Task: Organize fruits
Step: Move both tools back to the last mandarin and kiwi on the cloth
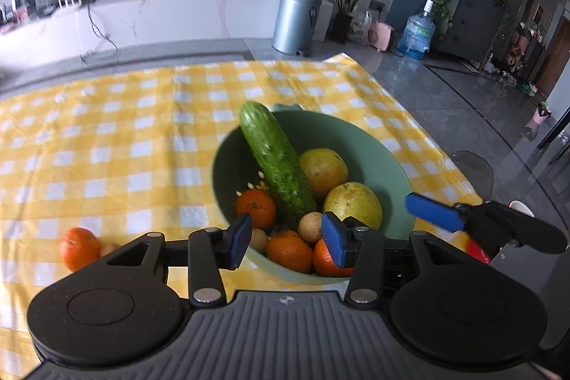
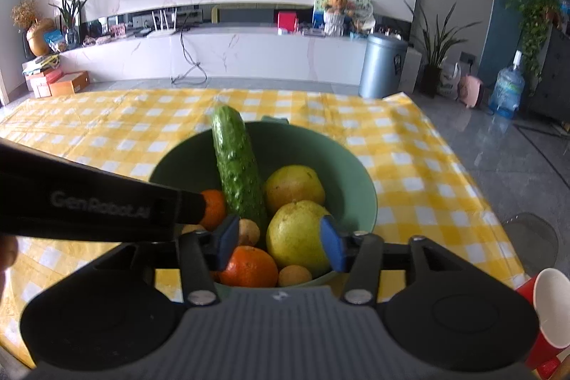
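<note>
**Both grippers hang open over a full green bowl**

A round sage-green plastic bowl (image 1: 359, 145) sits on a table spread with a yellow-and-white checked cloth (image 1: 117, 138). A long, bumpy green cucumber (image 1: 276, 166) leans in it, its lower end down among the fruit and its tip rising past the far rim. Beside it on the right lie two yellow-green pears, one further back (image 1: 323, 168) and one nearer (image 1: 353, 203). Orange tangerines fill the near side: one left of the cucumber (image 1: 255, 208), two more at the front (image 1: 289, 251). Small round tan fruits (image 1: 309, 226) are tucked between them.

The left gripper (image 1: 286, 239), black with blue pads, hovers above the bowl's near edge. Its jaws stand apart with nothing pressed between them; only the fruit below shows through the gap. The right gripper (image 2: 278, 243) is just beside it, over the same near rim, jaws likewise parted and empty; the nearer pear (image 2: 297, 237) shows just behind its right pad, whether touching I cannot tell.

Outside the bowl, on the cloth to the left, one more orange tangerine (image 1: 79, 248) rests with a small tan fruit (image 1: 108, 249) touching it. A red paper cup with a white inside (image 2: 550, 308) stands at the table's right near edge.
</note>
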